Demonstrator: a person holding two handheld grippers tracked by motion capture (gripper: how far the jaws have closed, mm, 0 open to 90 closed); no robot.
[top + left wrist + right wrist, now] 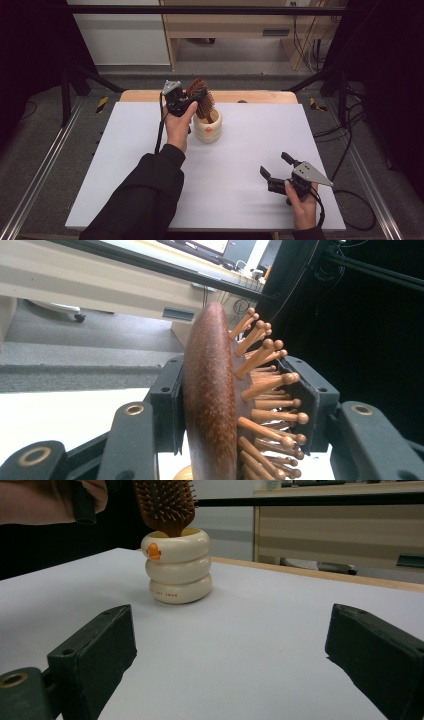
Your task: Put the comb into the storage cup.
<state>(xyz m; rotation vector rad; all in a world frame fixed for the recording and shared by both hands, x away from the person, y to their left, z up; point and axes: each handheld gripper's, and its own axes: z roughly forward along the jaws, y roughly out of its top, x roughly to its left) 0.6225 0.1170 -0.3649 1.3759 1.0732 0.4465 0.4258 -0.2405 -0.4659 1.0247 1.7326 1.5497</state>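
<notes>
Hairbrush (202,97) stands in holder (208,129) — far-centre on table (240,150); right gripper (276,166) near-right

Wooden paddle hairbrush (212,405) seen edge-on, clamped between the left gripper's (240,405) two black jaws, its wooden pins (265,390) pointing right.

We're looking at a lab or research workspace here. The white-topped bench (250,150) stands inside a black metal frame (200,10), with aluminium rails (40,175) along the floor at both side edges. Cables (345,130) trail over grey carpet off its right edge. Past the far edge, a pale wooden desk (225,25) and, in the left gripper view, monitors (210,246).
</notes>
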